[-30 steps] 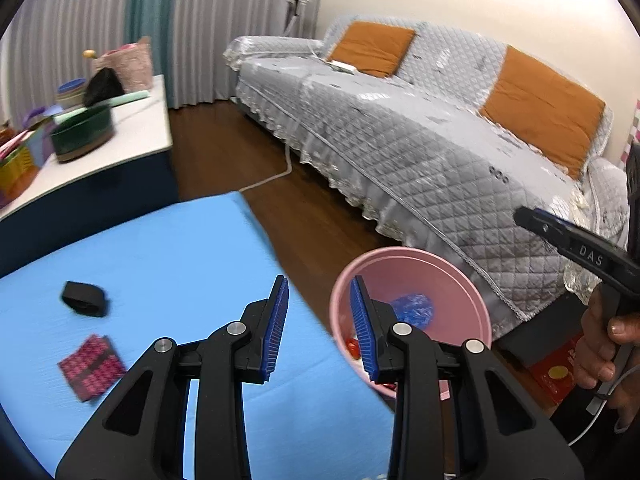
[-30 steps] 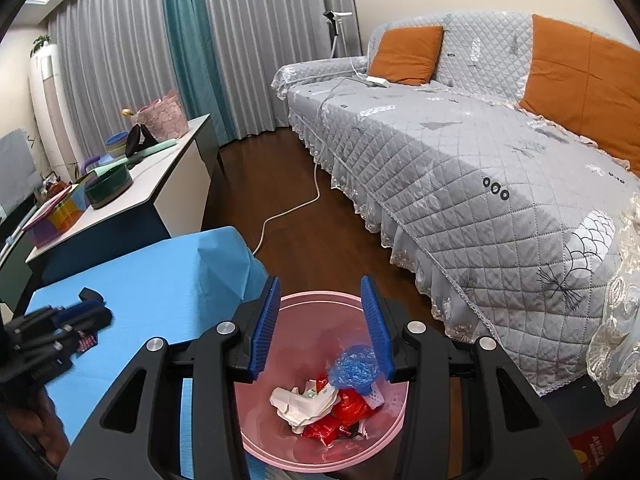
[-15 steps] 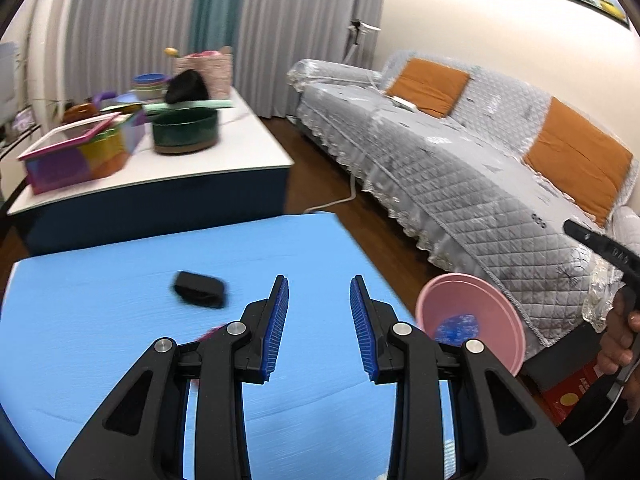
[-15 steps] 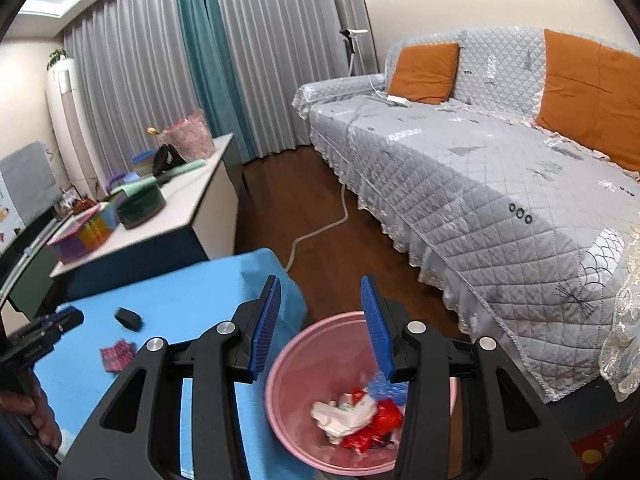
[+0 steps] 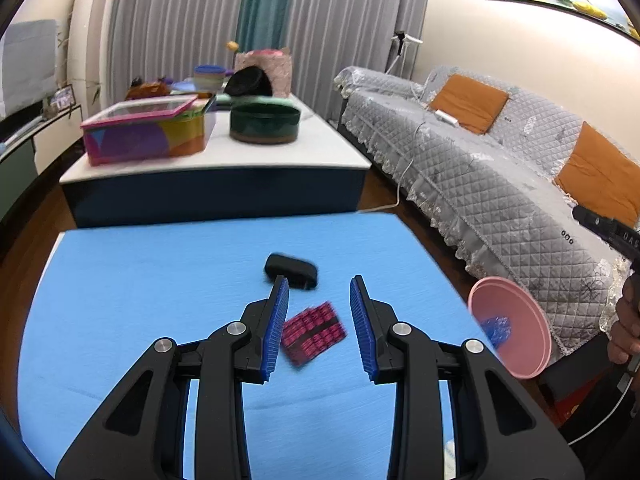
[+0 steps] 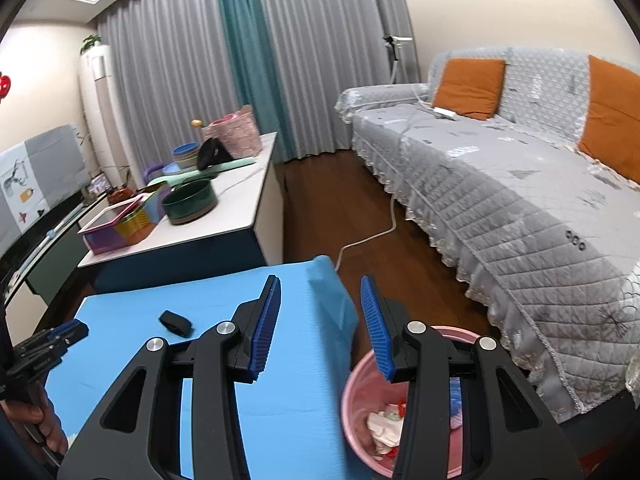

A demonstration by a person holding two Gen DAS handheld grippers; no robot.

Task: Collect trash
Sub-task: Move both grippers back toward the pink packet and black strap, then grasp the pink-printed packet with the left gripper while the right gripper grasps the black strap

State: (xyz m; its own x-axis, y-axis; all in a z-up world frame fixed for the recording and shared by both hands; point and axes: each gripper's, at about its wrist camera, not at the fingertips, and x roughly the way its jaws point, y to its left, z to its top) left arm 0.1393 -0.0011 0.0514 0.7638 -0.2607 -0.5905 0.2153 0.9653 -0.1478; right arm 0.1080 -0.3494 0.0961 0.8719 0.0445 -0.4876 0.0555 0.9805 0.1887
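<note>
left tongs (image 5: 318, 328) tilted down over red wrapper (image 5: 313, 333), jaws apart, empty.

Right tool (image 6: 320, 326) hides part of the pink bin (image 6: 360, 412)

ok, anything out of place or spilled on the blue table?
Nothing spilled. Two items lie loose on the blue table: a red-and-black wrapper and a black object, apart. The rest of the trash is in the pink bin.
</note>
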